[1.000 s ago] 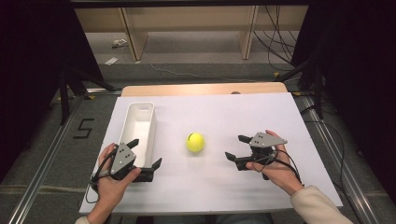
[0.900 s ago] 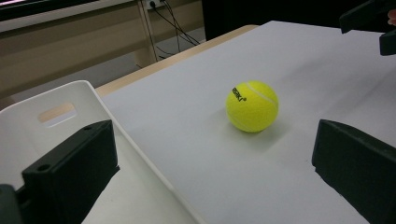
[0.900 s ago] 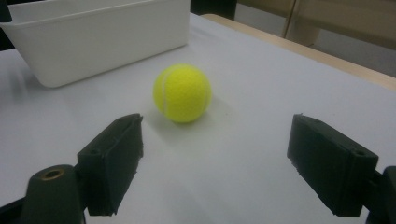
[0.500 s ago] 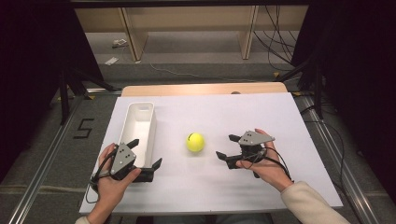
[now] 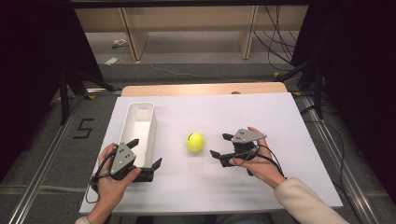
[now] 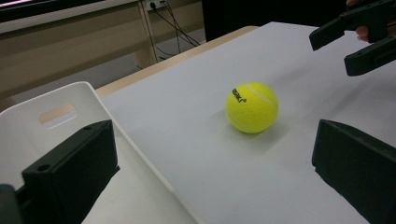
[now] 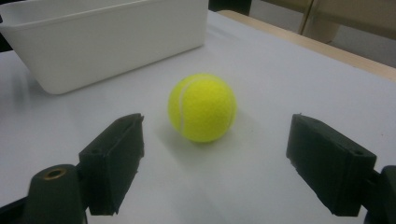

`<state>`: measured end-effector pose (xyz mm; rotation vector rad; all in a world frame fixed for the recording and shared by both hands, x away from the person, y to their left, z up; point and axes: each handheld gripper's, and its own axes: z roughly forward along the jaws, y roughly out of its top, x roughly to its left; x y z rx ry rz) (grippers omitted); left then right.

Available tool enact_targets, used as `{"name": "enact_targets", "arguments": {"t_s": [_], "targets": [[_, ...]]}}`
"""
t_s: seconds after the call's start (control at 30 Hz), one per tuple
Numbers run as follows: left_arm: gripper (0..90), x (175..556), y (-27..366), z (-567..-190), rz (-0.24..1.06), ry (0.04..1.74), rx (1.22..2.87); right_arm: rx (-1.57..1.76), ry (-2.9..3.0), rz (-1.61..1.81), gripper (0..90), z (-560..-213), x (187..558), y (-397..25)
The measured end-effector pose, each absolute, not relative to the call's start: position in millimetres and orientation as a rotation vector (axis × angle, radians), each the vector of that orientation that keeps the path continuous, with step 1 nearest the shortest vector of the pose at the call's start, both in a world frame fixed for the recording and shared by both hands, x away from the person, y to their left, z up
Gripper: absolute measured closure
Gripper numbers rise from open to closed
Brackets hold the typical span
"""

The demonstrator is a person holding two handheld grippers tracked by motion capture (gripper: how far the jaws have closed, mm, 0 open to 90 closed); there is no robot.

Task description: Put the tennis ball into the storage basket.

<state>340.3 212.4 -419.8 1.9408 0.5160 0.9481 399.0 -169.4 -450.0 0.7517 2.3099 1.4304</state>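
Note:
A yellow tennis ball (image 5: 195, 142) lies on the white tabletop (image 5: 280, 116), right of a long white bin (image 5: 140, 126). My right gripper (image 5: 218, 145) stands open just to the ball's right, jaws pointing at it without touching. In the right gripper view the ball (image 7: 202, 107) sits ahead of the wide-apart jaws of that gripper (image 7: 216, 138), with the bin (image 7: 107, 42) behind. My left gripper (image 5: 147, 151) is open near the bin's front end, one jaw over the bin. The left gripper view shows the ball (image 6: 252, 107), the bin's rim (image 6: 70, 93) and the right gripper (image 6: 362, 42) farther off.
A wooden strip (image 5: 201, 88) runs along the table's far edge, with shelving legs and cables on the floor beyond. Bare white surface lies behind the ball and at the far right. Metal rails (image 5: 42, 172) flank the table.
My right gripper has moved left across the table, closing in on the ball. The left gripper, the ball and the bin have stayed put.

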Motion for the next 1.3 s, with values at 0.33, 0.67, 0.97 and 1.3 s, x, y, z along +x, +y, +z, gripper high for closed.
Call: {"name": "enact_targets", "arguments": {"t_s": [0.33, 0.67, 0.97, 1.3], "targets": [[0.0, 340, 212, -420, 0.947, 0.516, 1.940, 0.750, 2.331, 1.424, 19.7, -454, 406, -157], [0.0, 339, 212, -419, 0.944, 0.516, 1.938, 0.757, 2.363, 1.402, 19.8, -463, 417, -140], [0.0, 339, 212, -419, 0.942, 0.520, 1.933, 0.771, 2.387, 1.379, 19.8, -470, 425, -130], [0.0, 339, 212, -419, 0.941, 0.520, 1.934, 0.774, 2.399, 1.360, 19.8, -477, 436, -118]]}}
